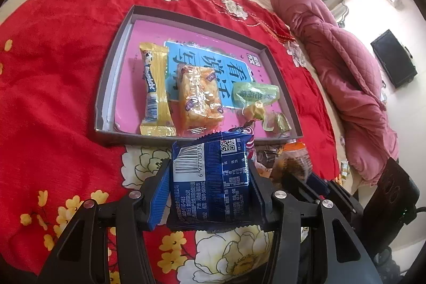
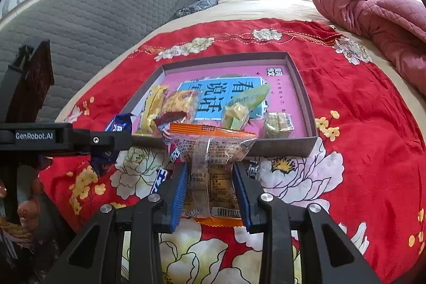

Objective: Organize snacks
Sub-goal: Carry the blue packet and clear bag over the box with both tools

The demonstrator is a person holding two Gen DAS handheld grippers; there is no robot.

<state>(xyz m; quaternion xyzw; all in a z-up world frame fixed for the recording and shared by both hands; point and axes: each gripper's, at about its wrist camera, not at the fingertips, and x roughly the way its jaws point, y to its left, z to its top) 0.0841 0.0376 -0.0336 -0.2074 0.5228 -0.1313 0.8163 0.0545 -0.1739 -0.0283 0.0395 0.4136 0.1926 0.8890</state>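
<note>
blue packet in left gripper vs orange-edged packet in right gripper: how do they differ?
The blue packet is opaque foil printed all over; the orange-edged packet is clear, its snack showing through. The blue packet spreads the left gripper wider; the orange-edged packet sits in a narrower right gripper. The blue packet's barcode is up near its top; the orange-edged packet's is at the bottom. Both are clamped between blue pads, held short of the tray.

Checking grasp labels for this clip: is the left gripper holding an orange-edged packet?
No, the left gripper is closed on a blue packet with a barcode and a QR code.
</note>
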